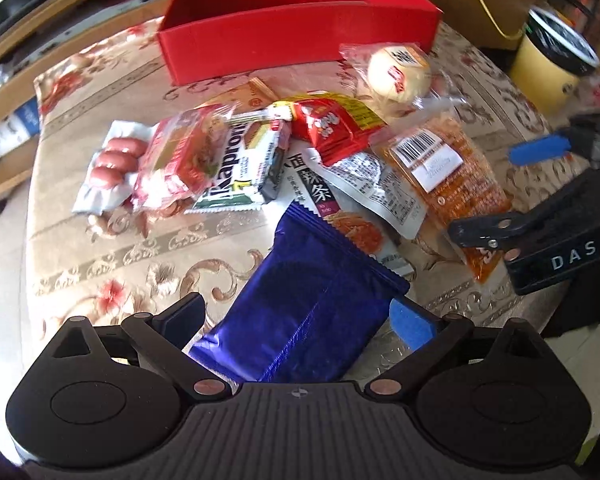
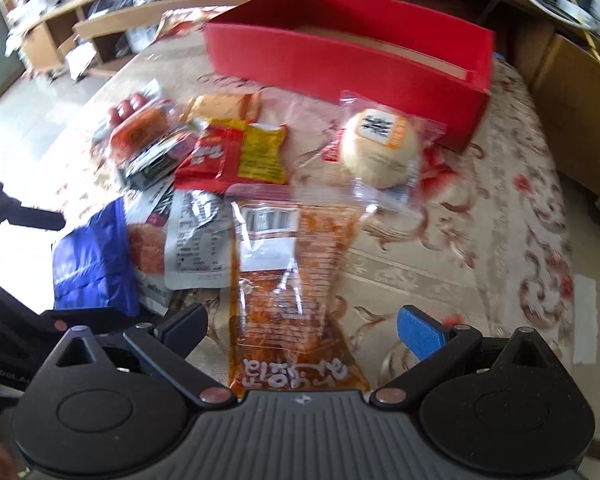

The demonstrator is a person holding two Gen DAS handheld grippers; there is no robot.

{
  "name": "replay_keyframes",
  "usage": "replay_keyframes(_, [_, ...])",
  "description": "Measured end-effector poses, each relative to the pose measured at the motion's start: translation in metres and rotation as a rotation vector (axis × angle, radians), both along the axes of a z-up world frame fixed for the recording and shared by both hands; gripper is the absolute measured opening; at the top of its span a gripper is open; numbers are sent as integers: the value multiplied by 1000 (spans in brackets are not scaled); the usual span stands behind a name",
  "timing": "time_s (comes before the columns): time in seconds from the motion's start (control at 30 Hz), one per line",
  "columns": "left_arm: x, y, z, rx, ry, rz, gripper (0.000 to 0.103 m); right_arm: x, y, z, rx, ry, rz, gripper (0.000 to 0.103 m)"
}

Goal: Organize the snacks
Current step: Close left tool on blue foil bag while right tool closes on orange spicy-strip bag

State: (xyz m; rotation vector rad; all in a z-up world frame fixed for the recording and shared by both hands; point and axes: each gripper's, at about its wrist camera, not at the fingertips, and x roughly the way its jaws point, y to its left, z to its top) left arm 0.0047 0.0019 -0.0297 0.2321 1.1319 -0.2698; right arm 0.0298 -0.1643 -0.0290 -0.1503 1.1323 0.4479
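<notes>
On the worktop (image 1: 100, 240), covered in a floral cloth, a heap of snack packets lies in front of an open red box (image 1: 296, 36) whose floor is mostly hidden by its near wall. The left hand-held gripper (image 1: 300, 320) stands wide around a blue foil packet (image 1: 300, 308); whether its fingers touch the packet cannot be told, since the packet covers most of one pad and the near end is cut off by the gripper body. The right hand-held gripper (image 2: 304, 324) is likewise spread wide over an orange clear-wrapped packet (image 2: 292, 292), its lower end hidden beneath the gripper. Behind lie a wrapped round bun (image 2: 380, 152), a red-and-yellow packet (image 2: 236, 156) and a sausage pack (image 1: 112, 160), partly buried under neighbours. The right wrist view is blurred, so labels there are hard to read.
</notes>
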Motion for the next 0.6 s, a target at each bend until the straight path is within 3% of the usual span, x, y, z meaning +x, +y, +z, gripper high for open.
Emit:
replay_keyframes(0.23, [0,-6,-11,4,33,-64,101,14,20,-20,-39,32,100,96])
replay_keyframes(0.6, [6,-1,-23,34,57,-33,103,16,20,-21,-23,17,110,95])
